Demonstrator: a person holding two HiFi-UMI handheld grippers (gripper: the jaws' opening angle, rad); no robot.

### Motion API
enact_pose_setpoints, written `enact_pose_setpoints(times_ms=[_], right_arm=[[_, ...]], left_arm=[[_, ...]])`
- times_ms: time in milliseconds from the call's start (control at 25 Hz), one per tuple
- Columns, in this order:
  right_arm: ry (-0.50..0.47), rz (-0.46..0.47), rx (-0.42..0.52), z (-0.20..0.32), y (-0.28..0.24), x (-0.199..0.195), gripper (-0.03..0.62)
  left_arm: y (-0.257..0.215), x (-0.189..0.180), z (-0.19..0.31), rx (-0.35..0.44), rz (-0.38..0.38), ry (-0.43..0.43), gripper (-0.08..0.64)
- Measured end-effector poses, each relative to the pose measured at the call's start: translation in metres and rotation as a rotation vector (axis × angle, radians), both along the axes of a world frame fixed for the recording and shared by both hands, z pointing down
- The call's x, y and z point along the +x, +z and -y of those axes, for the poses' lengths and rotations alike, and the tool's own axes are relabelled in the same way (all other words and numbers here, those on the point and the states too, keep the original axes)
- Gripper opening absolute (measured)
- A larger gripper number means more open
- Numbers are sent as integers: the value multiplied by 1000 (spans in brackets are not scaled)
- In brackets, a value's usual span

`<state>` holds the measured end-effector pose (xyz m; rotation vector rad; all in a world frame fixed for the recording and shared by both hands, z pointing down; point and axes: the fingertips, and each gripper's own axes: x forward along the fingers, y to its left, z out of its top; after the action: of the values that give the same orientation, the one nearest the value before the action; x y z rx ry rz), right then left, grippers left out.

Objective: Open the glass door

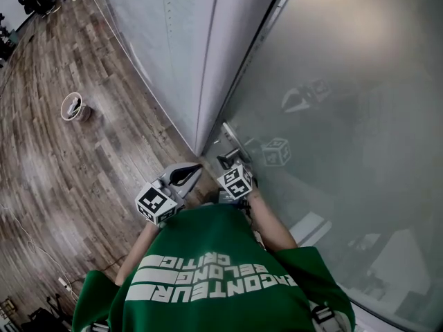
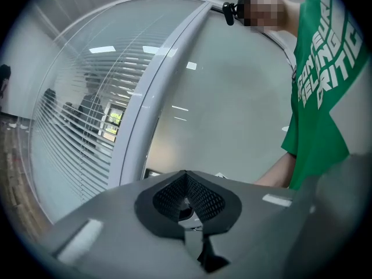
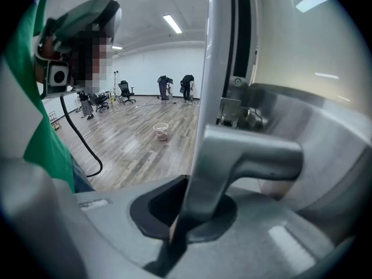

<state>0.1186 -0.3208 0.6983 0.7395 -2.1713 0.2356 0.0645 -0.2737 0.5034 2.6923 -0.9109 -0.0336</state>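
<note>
The frosted glass door (image 1: 346, 116) stands on the right, its edge against a white frame (image 1: 208, 61). Its metal lever handle (image 1: 232, 141) juts out near the door's edge. My right gripper (image 1: 225, 162) points down at it and is shut on the handle (image 3: 244, 156), which runs down between the black pads (image 3: 216, 221). My left gripper (image 1: 199, 167) hovers just left of the handle, level, away from the door. In the left gripper view its jaws (image 2: 186, 176) are shut with nothing between them, facing the white frame (image 2: 157, 103).
A glass partition with blinds (image 1: 156, 33) runs off to the left of the frame. A small round white bin (image 1: 71, 106) sits on the wooden floor (image 1: 62, 171). People (image 3: 174, 87) stand far across the room. Cables lie at the lower left.
</note>
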Motion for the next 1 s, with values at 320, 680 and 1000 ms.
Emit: enact_pose_setpoints(times_ms=[320, 680, 1000], right_arm=[[44, 8, -2, 27, 4, 34, -8], [122, 7, 5, 69, -2, 76, -8], [214, -9, 21, 113, 0, 123, -8]], left_arm=[[6, 32, 9, -7, 15, -18, 15], [11, 58, 2, -28, 58, -9, 15], [12, 84, 1, -30, 77, 19, 15]])
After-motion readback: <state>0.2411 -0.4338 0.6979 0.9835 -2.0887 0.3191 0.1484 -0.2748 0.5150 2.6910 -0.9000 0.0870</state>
